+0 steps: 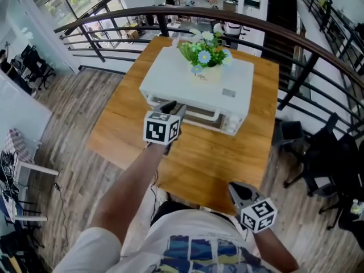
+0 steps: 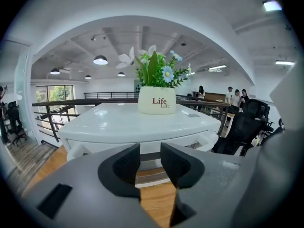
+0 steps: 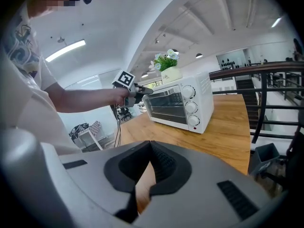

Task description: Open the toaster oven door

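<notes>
A white toaster oven (image 1: 199,78) stands on a wooden table (image 1: 216,164), its glass door closed in the right gripper view (image 3: 166,106). My left gripper (image 1: 173,108) is held out just in front of the door's white handle bar (image 1: 200,117). Its jaws stand apart with nothing between them (image 2: 150,163), and the handle (image 2: 99,144) shows right ahead of the tips without touching them. My right gripper (image 1: 236,191) hangs back at the table's near edge, its pads (image 3: 164,163) closed together on nothing.
A pot of artificial flowers (image 1: 205,58) sits on top of the oven. Three knobs (image 3: 191,107) run down the oven's right side. A dark metal railing (image 1: 296,44) curves behind the table, and black chairs (image 1: 318,164) stand to the right.
</notes>
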### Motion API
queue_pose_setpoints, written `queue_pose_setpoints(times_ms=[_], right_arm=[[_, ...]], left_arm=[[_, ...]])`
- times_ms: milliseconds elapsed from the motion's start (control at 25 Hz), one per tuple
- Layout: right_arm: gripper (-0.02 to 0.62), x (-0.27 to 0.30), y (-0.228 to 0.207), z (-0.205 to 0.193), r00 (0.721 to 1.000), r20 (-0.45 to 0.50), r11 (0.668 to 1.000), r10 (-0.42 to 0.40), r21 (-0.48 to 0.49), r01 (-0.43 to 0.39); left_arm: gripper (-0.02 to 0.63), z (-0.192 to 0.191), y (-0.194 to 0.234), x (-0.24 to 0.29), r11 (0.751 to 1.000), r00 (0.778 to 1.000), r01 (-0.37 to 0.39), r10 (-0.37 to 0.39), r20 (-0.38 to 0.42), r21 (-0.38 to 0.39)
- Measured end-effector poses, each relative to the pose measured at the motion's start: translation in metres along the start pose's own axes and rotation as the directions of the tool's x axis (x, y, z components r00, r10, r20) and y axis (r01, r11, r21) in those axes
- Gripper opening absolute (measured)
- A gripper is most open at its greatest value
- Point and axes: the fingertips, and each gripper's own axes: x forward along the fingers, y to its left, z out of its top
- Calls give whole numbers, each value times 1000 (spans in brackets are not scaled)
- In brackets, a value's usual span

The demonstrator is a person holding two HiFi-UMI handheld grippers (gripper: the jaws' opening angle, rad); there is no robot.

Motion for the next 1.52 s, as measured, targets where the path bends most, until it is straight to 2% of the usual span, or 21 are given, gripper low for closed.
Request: queue_pose_setpoints(times_ms=[160,720,1520], right_arm=[[2,0,-7,-13,999,-31,1000,-8,23,8],[2,1,3,-8,1000,-26,1000,12,17,-11],[2,-5,2,-9,999,-35,1000,6,20,-6]], left_arm=[[126,0,4,6,1000,1000,3,-3,-12,-9],[124,-2,3,-4,999,998,17,-18,-52,-35],[124,-9,-1,-11,999,999,19,-20,-47,-32]])
